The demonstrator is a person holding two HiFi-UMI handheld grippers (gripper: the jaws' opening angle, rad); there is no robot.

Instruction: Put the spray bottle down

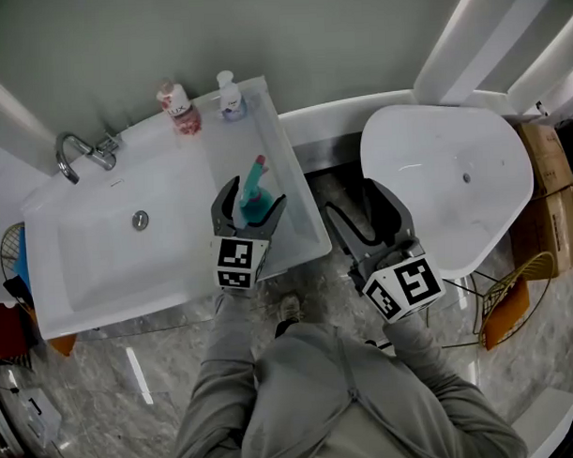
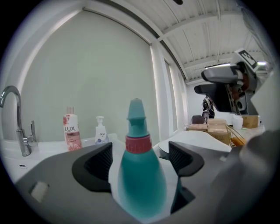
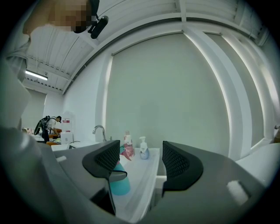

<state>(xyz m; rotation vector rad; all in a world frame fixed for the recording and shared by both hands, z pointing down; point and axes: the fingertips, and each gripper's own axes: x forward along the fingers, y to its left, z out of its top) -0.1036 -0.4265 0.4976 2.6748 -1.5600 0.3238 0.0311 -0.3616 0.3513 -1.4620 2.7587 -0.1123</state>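
Note:
The teal spray bottle [image 1: 253, 198] with a red collar stands upright on the right ledge of the white sink [image 1: 109, 258]. My left gripper [image 1: 257, 191] is open around it, a jaw on each side. In the left gripper view the bottle [image 2: 139, 175] fills the middle, and a thin white gap shows between it and each pad of the gripper [image 2: 138, 159]. My right gripper [image 1: 353, 198] hangs open and empty over the floor between sink and tub. In its own view the right gripper [image 3: 140, 159] looks toward the bottle [image 3: 119, 183] at the lower left.
A pink LUX bottle [image 1: 179, 107] and a white pump bottle [image 1: 230, 94] stand at the sink's back edge, and the faucet [image 1: 73, 151] is at the back left. A white tub [image 1: 444, 180] sits to the right, with cardboard boxes [image 1: 547, 158] beyond it.

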